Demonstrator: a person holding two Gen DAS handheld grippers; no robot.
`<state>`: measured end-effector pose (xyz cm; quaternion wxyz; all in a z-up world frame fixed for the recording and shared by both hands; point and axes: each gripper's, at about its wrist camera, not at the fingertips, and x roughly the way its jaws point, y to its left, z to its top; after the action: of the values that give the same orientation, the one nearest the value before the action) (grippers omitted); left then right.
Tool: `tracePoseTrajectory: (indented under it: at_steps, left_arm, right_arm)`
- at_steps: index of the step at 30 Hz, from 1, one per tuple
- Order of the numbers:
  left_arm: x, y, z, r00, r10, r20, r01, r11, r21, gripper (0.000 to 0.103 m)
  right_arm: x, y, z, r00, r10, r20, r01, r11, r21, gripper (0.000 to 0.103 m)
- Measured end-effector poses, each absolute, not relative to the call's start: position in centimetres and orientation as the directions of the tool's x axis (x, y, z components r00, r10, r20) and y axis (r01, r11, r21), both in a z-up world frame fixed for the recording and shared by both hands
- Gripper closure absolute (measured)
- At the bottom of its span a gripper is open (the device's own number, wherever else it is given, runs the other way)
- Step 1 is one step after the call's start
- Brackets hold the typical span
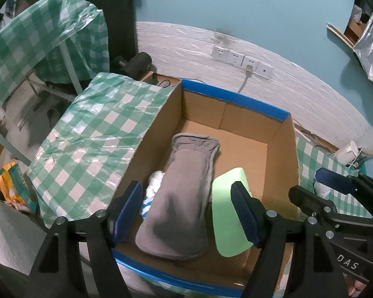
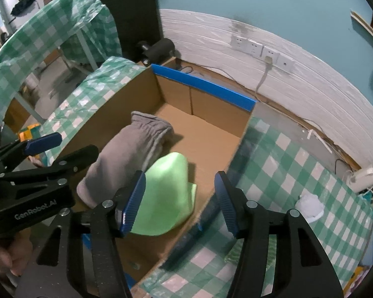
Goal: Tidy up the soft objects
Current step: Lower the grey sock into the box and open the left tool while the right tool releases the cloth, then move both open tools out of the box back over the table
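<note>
An open cardboard box (image 1: 283,154) with blue-taped rims (image 2: 201,84) sits on a green checked cover. Inside lies a long folded grey cloth (image 1: 186,193), with a light green cloth (image 1: 226,221) to its right and a white cloth (image 1: 155,181) tucked at its left. My left gripper (image 1: 186,203) hangs open above the grey cloth, its pads clear of it. My right gripper (image 2: 180,193) stands open over the green cloth (image 2: 169,191) and the box's right wall, holding nothing. Each gripper also shows in the other's view: the right gripper (image 1: 318,186) and the left gripper (image 2: 62,149).
The green checked plastic cover (image 1: 92,144) spreads on both sides of the box (image 2: 286,173). Wall sockets (image 1: 241,60) with a plugged cable are behind. A white plastic object (image 2: 363,176) and a white fluffy item (image 2: 309,204) lie at the right. An orange packet (image 1: 11,183) is at the left.
</note>
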<state>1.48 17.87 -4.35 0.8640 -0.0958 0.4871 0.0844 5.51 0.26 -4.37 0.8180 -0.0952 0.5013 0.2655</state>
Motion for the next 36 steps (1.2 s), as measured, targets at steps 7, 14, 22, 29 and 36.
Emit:
tracePoseTrajectory:
  at_steps: [7, 14, 22, 29, 36]
  left_arm:
    - [1.7, 16.3, -3.8, 0.527, 0.032, -0.849, -0.206, 0.974, -0.091, 0.028]
    - [1.9, 13.7, -3.6, 0.532, 0.016, -0.847, -0.151, 0.986, -0.076, 0.028]
    - [2.2, 10.3, -3.4, 0.535, -0.005, -0.845, -0.084, 0.995, -0.059, 0.028]
    - [2.6, 6.9, -3.4, 0.532, -0.027, -0.847, -0.017, 0.999, -0.042, 0.027]
    - [2.7, 3.7, -3.6, 0.521, -0.044, -0.852, 0.047, 0.999, -0.023, 0.027]
  right_arm:
    - [5.6, -1.8, -4.3, 0.368, 0.323, -0.872, -0.497, 0.861, 0.109, 0.045]
    - [5.6, -4.5, -4.1, 0.386, 0.310, -0.869, -0.457, 0.883, 0.112, 0.045]
    - [5.8, -7.9, -4.0, 0.411, 0.289, -0.865, -0.400, 0.909, 0.114, 0.045]
    - [5.8, -11.5, -4.5, 0.419, 0.268, -0.867, -0.349, 0.930, 0.118, 0.045]
    - [5.7, -15.2, -5.4, 0.420, 0.241, -0.875, -0.290, 0.949, 0.123, 0.045]
